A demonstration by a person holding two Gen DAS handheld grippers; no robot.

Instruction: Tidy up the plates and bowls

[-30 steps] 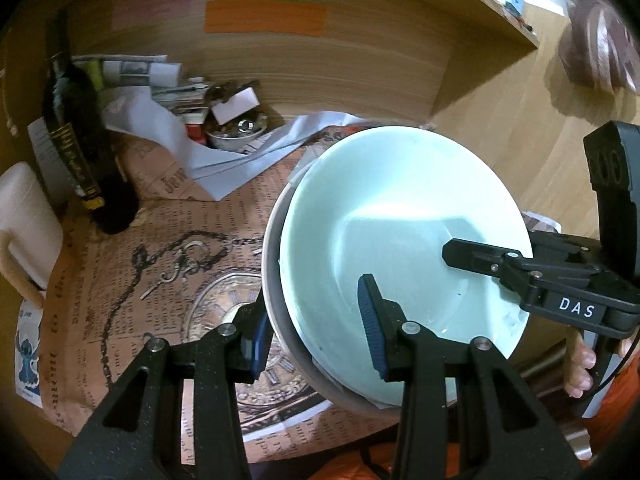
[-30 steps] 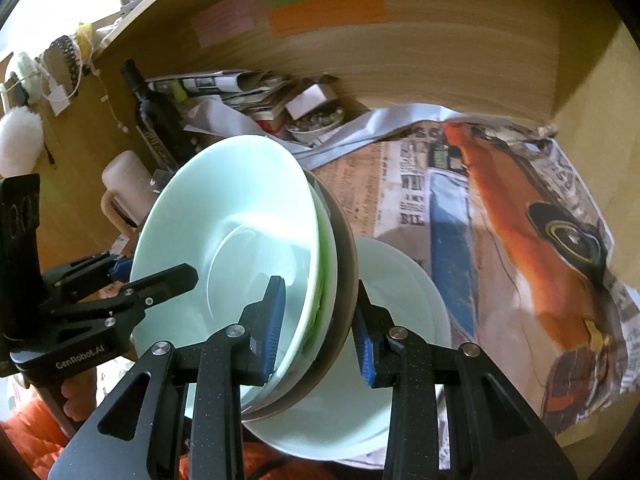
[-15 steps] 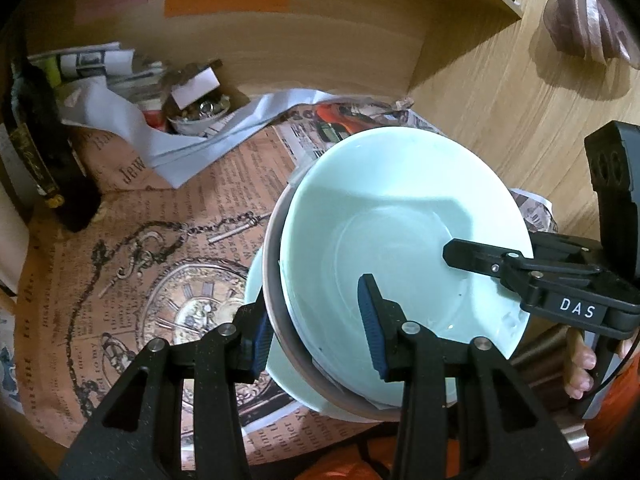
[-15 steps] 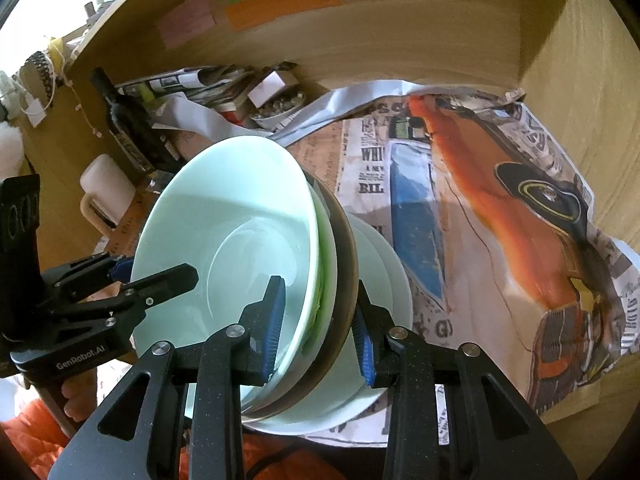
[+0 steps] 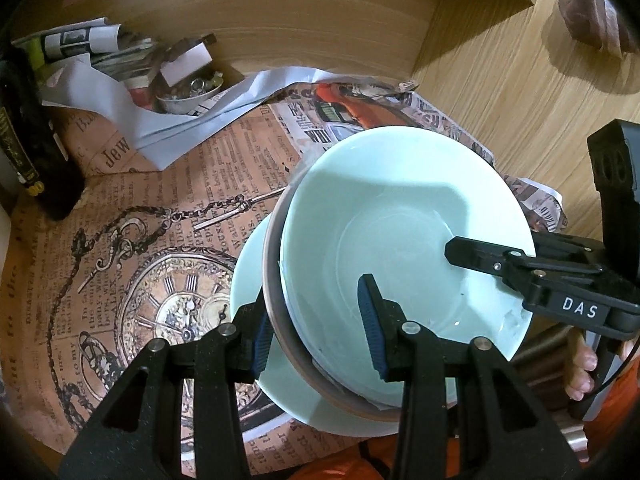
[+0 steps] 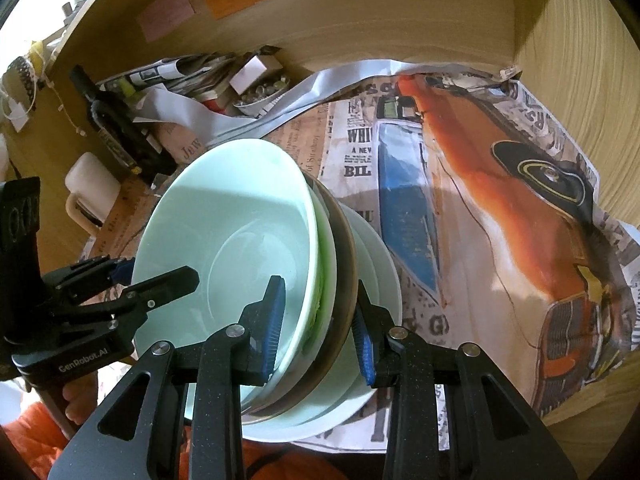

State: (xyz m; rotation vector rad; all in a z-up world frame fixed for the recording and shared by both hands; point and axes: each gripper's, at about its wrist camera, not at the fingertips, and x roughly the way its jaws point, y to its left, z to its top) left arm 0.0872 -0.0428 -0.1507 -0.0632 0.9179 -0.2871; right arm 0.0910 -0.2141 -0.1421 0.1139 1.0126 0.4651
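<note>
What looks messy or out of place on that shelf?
The printed paper liner is crumpled and rucked up at its right edge rather than flat. At the back, loose papers lie heaped around a small dish of oddments. The stacked bowls are tilted, gripped by both grippers.

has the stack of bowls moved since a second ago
Yes. The stack of bowls, clamped by both grippers, has come forward and down over the pale plate.
</note>
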